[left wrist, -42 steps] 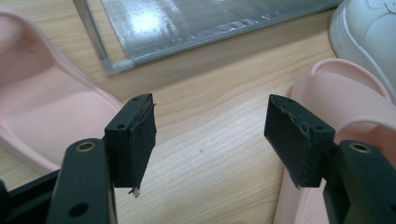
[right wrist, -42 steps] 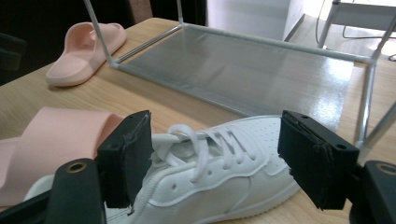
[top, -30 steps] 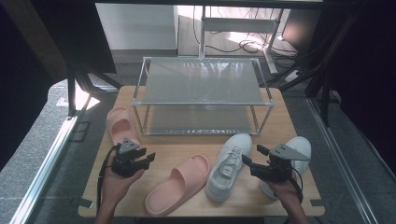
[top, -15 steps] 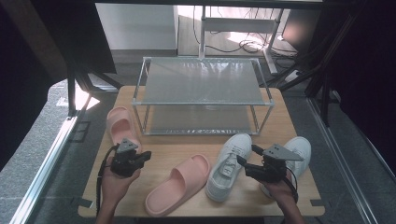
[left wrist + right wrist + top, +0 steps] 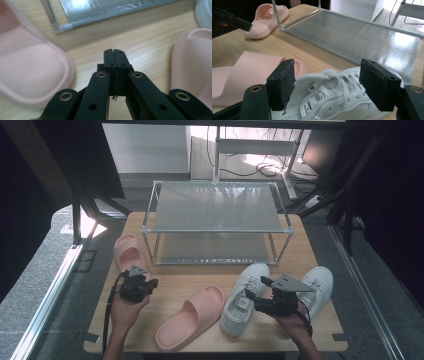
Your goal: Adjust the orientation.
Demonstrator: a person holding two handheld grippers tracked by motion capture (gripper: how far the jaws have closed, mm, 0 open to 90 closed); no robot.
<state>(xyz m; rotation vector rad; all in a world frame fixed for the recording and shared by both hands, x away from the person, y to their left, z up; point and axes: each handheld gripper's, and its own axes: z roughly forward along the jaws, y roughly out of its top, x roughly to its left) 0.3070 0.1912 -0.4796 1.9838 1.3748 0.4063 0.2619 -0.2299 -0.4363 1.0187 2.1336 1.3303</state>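
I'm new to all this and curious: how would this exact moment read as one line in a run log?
left gripper: shut, empty, between pink slides | right gripper: open, over white sneaker | shoe rack: empty

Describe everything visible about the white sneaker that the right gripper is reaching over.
The white sneaker is a low lace-up with white laces, a printed tongue label and a smooth, leather-like upper. It lies upright on the wooden table, toe toward the rack, between the pink slide and the second sneaker. The right gripper straddles its laces, jaws open, not pressing it.
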